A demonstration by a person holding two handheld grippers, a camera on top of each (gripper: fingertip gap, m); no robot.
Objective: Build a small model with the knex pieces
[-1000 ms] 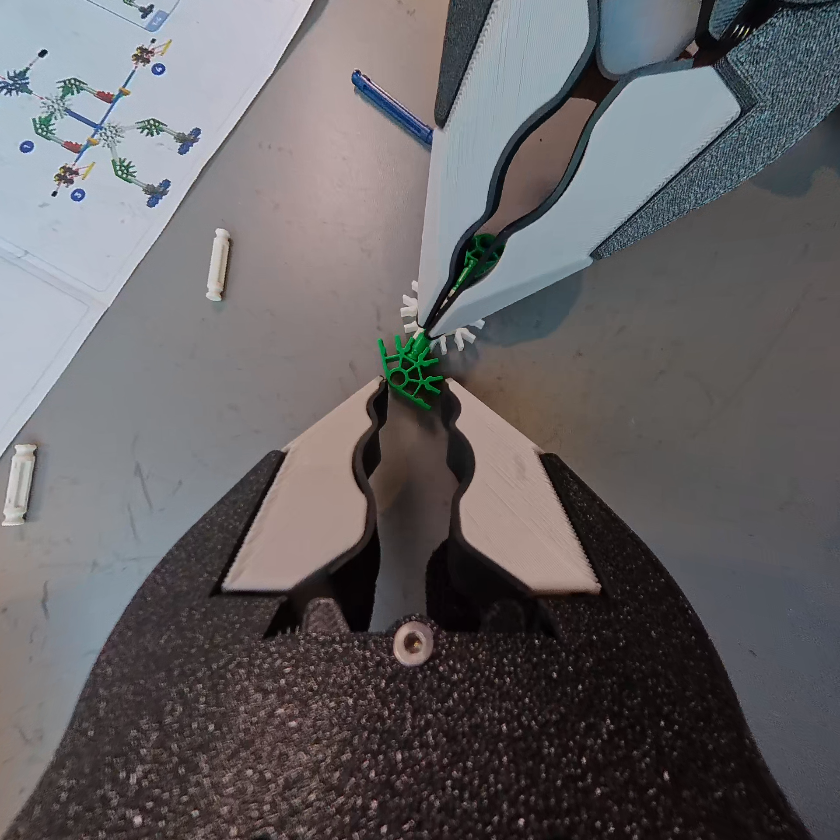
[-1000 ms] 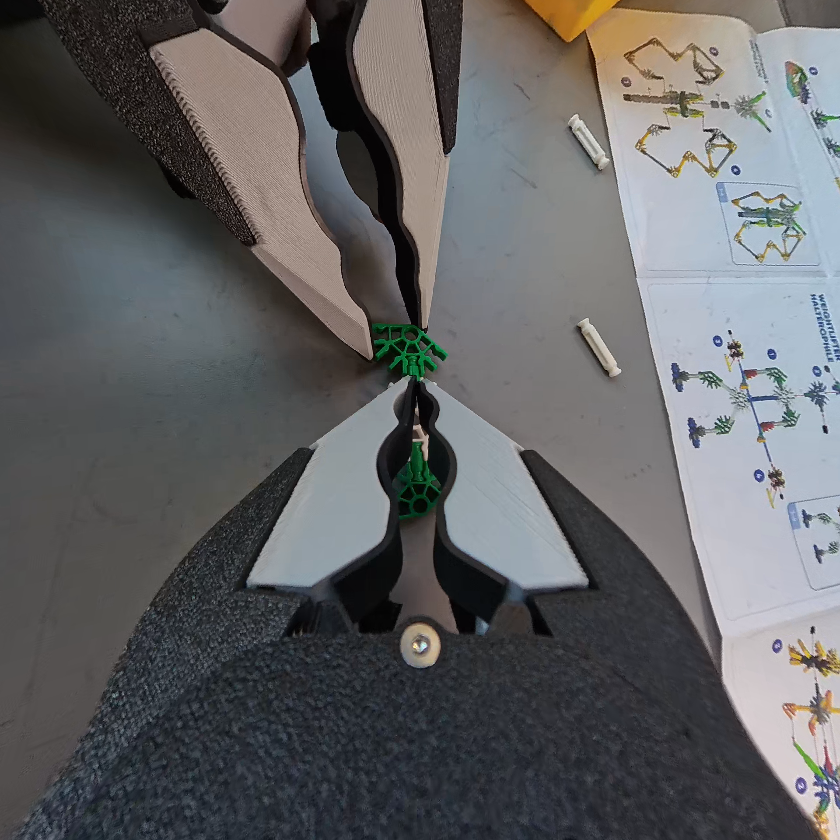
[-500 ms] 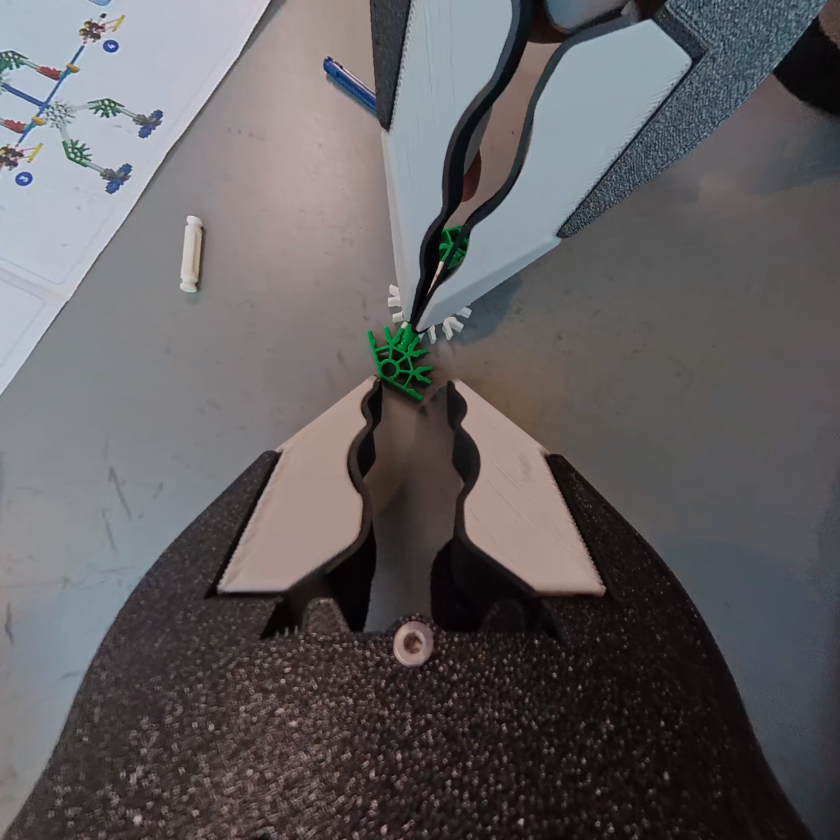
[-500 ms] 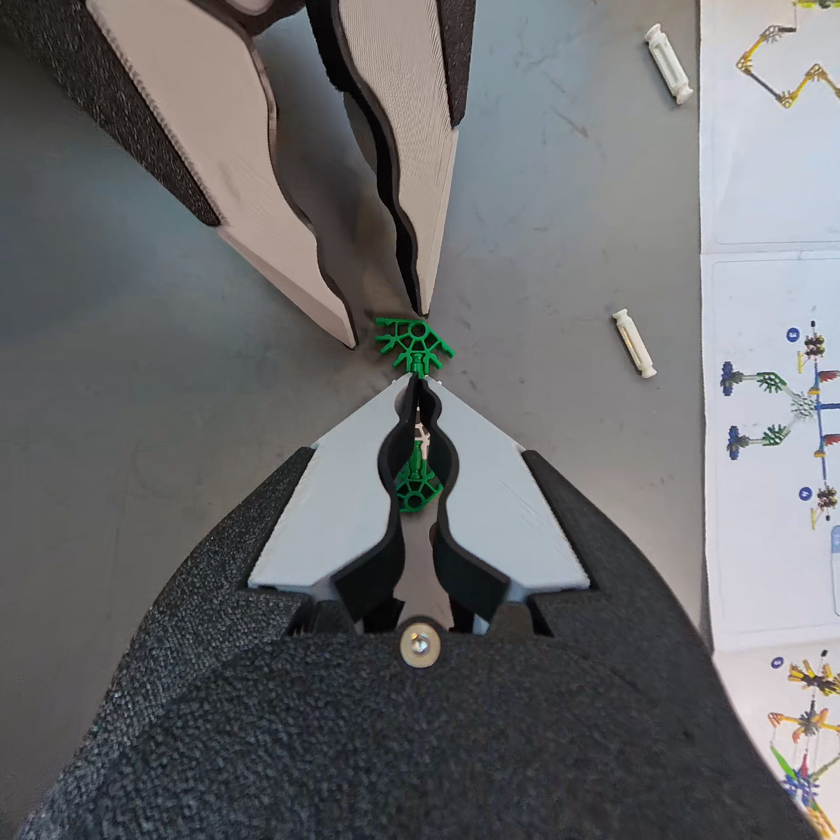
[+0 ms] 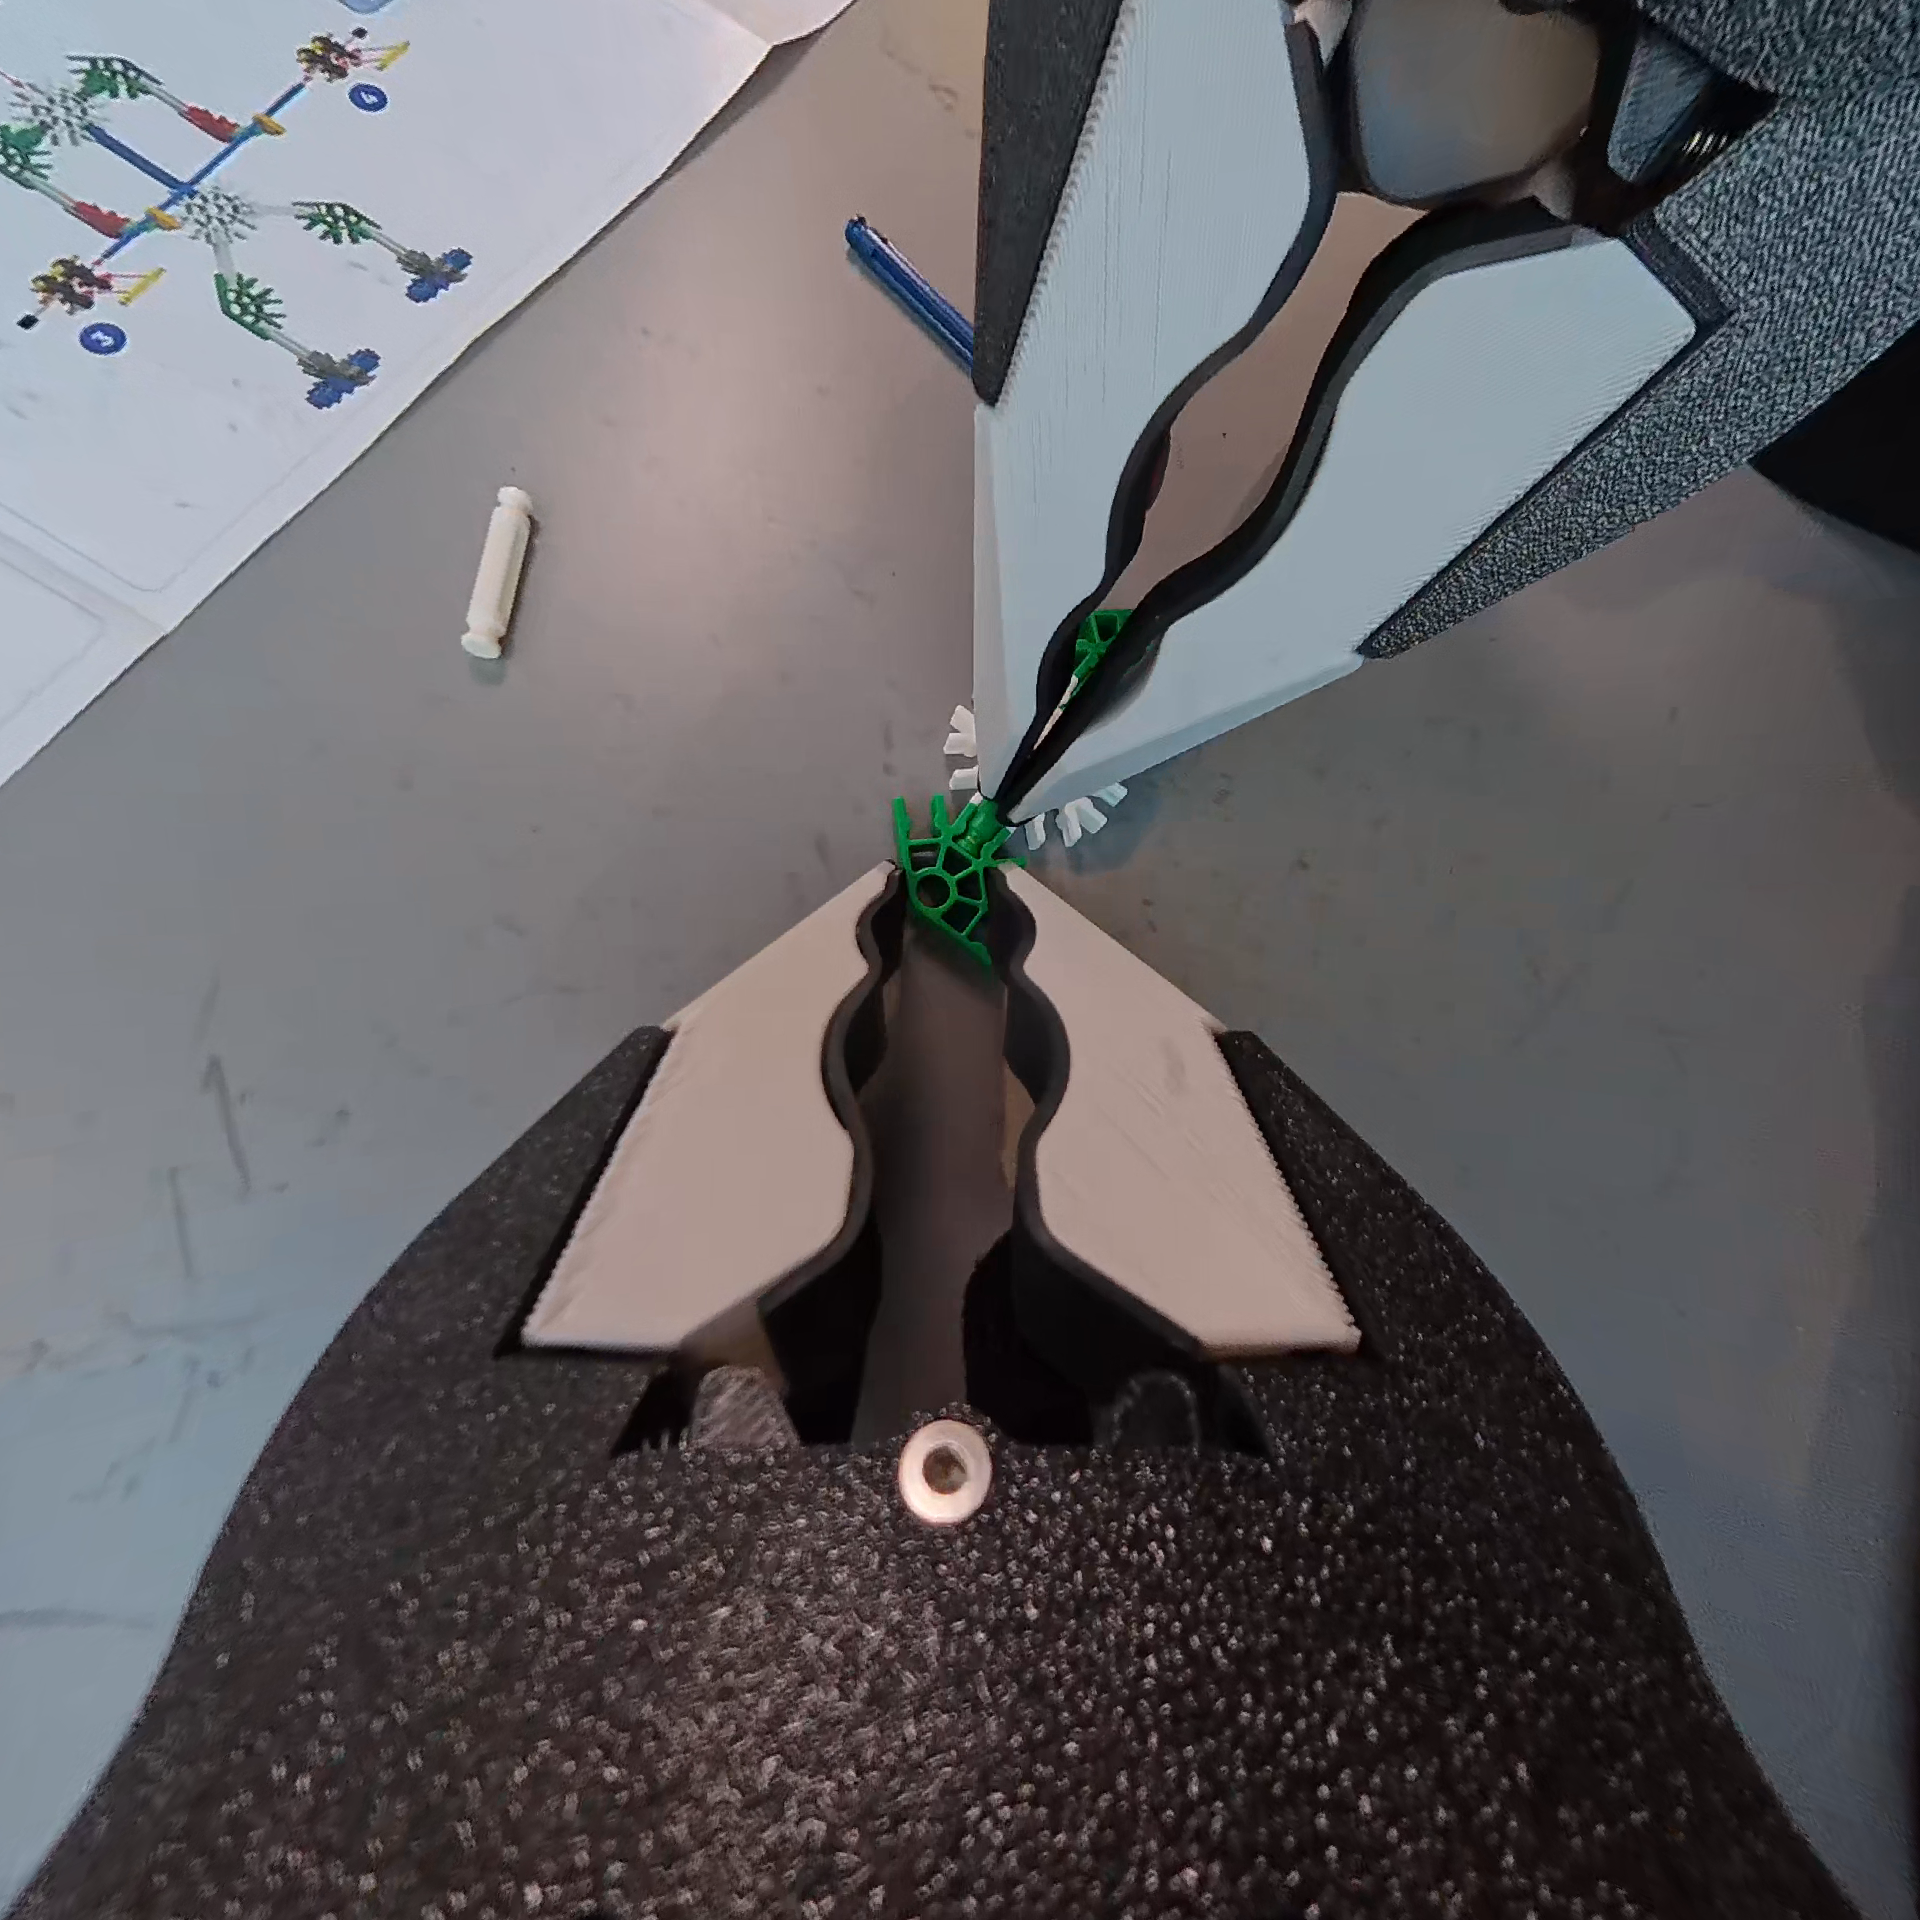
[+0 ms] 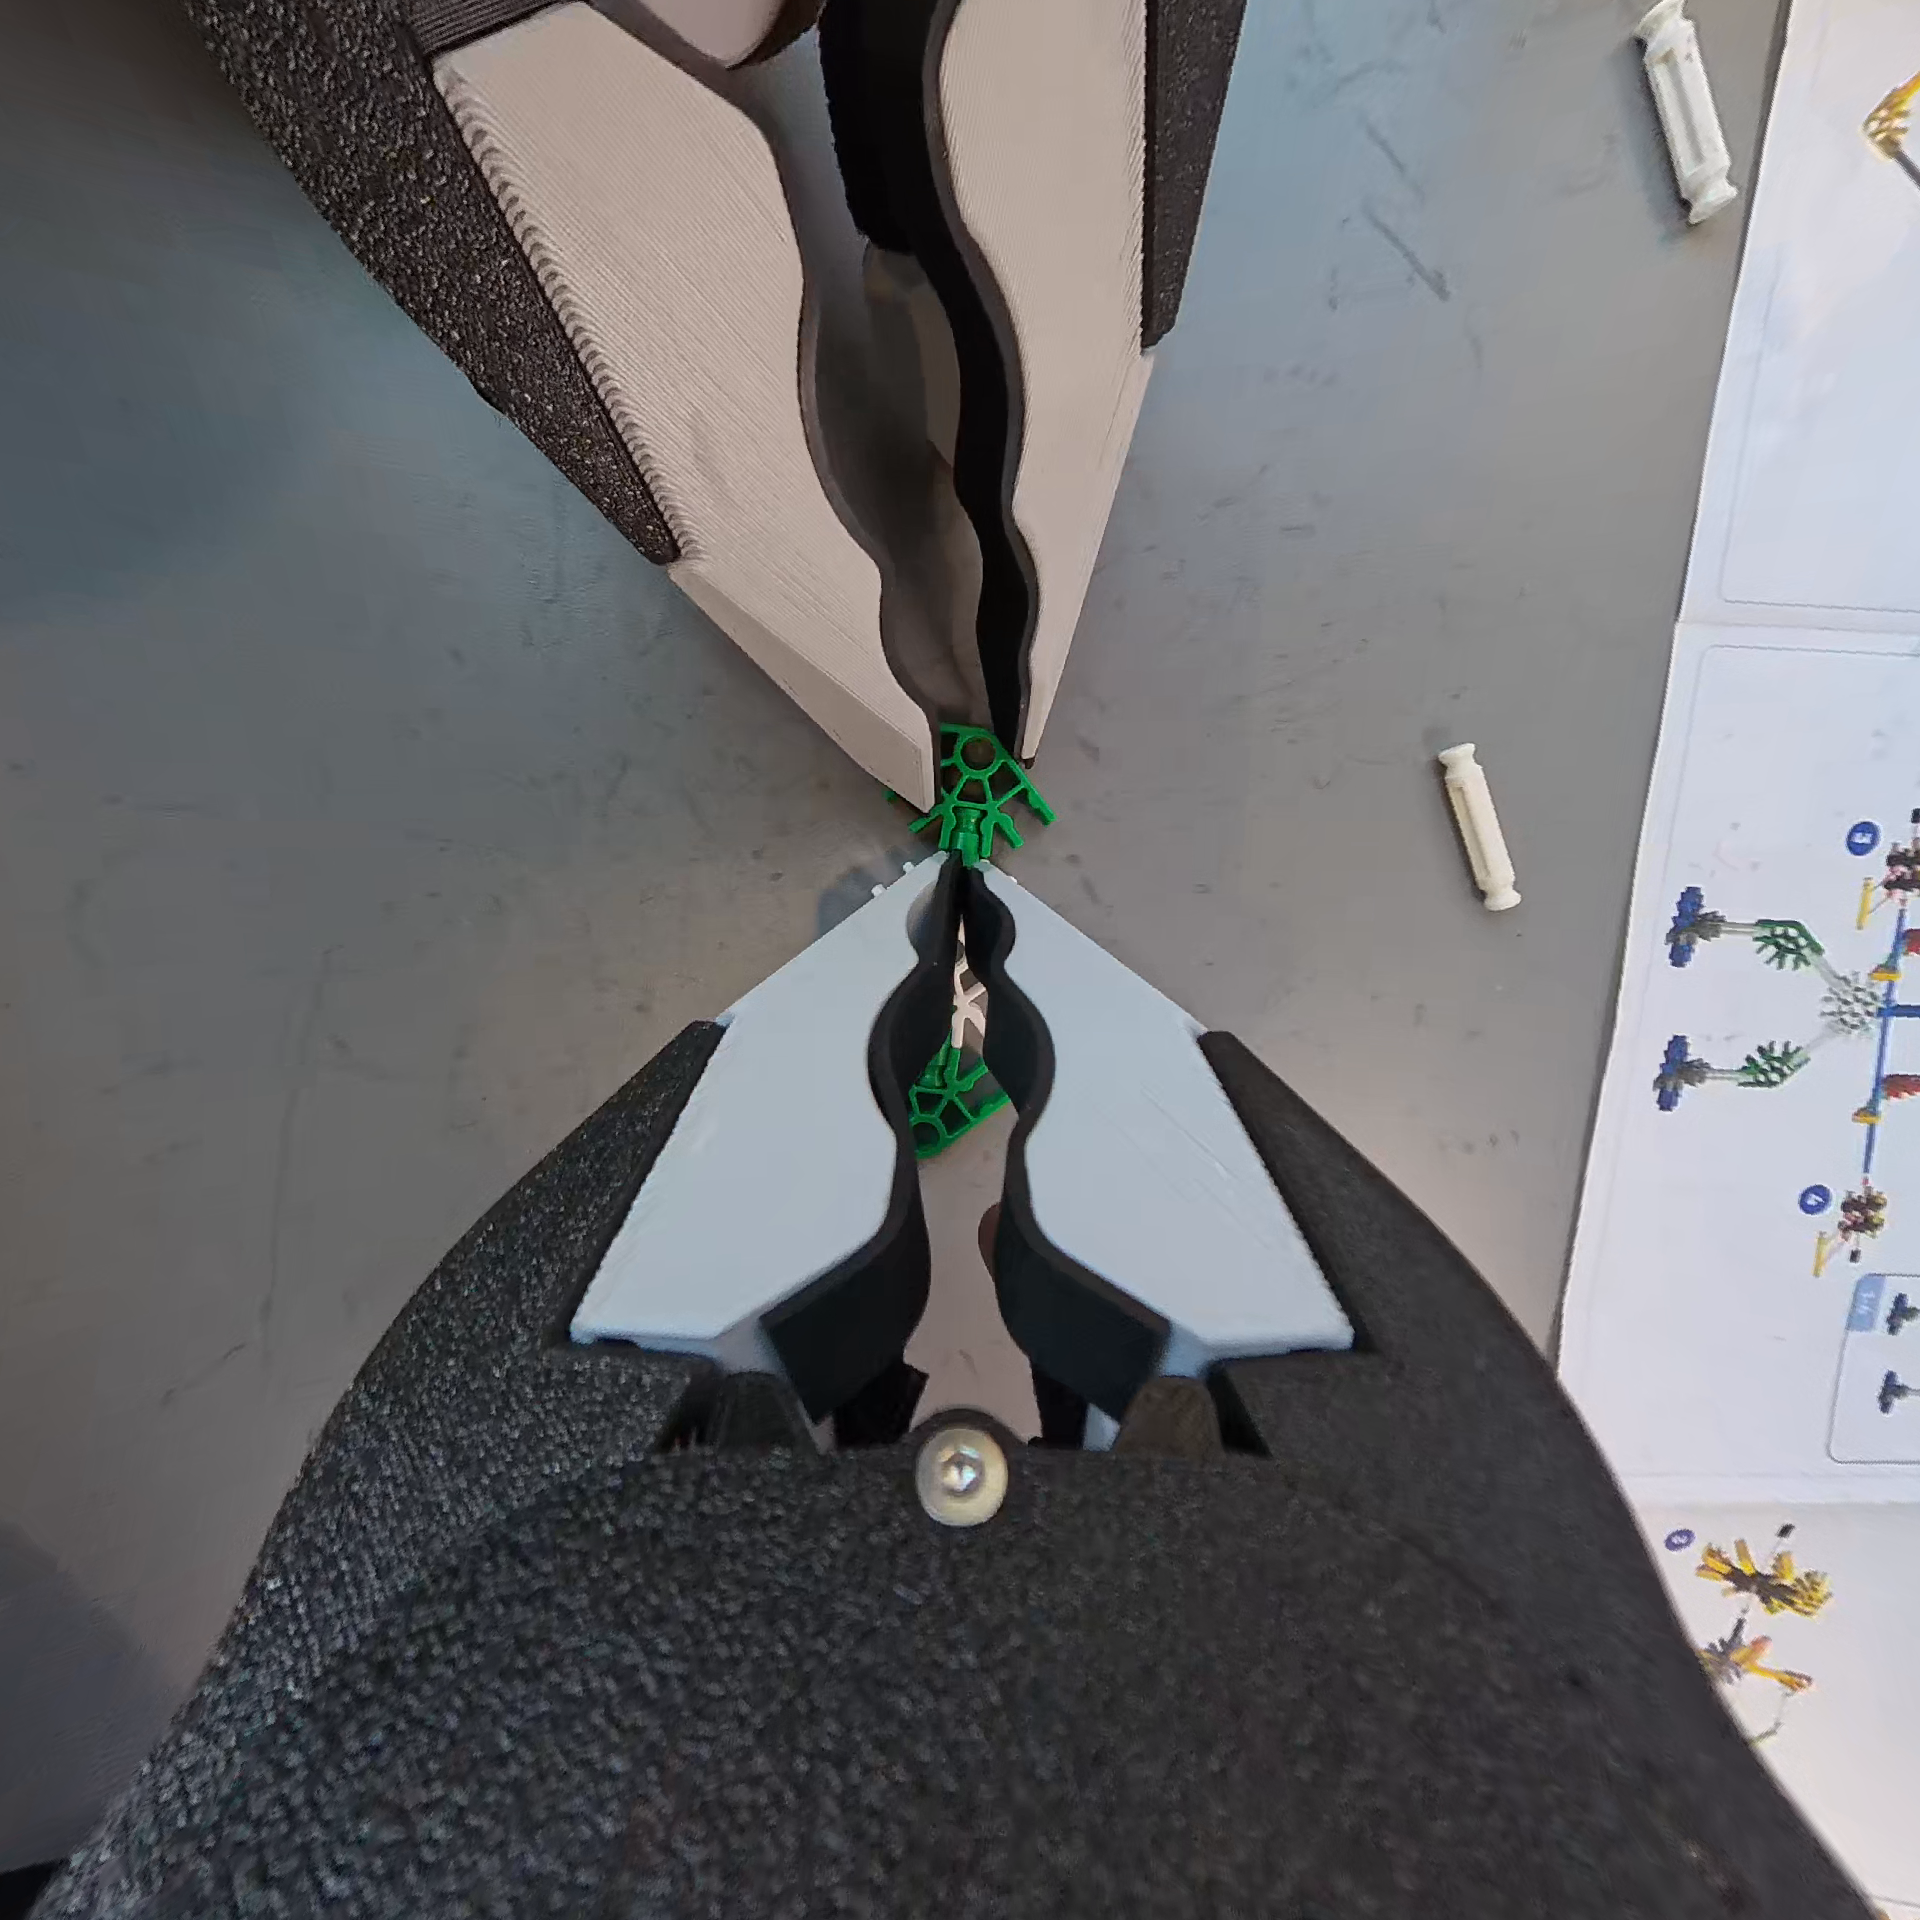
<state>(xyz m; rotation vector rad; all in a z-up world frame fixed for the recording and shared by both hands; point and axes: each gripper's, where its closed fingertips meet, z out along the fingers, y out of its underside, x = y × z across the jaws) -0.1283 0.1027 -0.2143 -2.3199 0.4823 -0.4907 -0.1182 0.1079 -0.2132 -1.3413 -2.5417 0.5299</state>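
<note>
Left claw [image 5: 951, 894] gripping green connector [image 5: 948, 883], right claw [image 6: 961, 868] clenched on white-green assembly [image 6: 961, 1049]

**Two speckled black grippers with pale fingers**

The left gripper [image 5: 945, 894] had a rough black body, one silver screw [image 5: 942, 1471] and beige ribbed fingers [image 5: 727, 1143] lined with wavy black pads. The right gripper [image 6: 961, 868] looked similar, but its fingers [image 6: 769, 1143] were light blue-grey, perhaps from the lighting.

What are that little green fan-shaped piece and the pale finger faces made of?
The green fan-shaped piece looks like moulded plastic: glossy, thin crisp ribs, even colour. The pale fingers of the left tool look 3D-printed plastic: matte, with fine parallel layer lines. Their black wavy lining may be rubber or foam.
</note>
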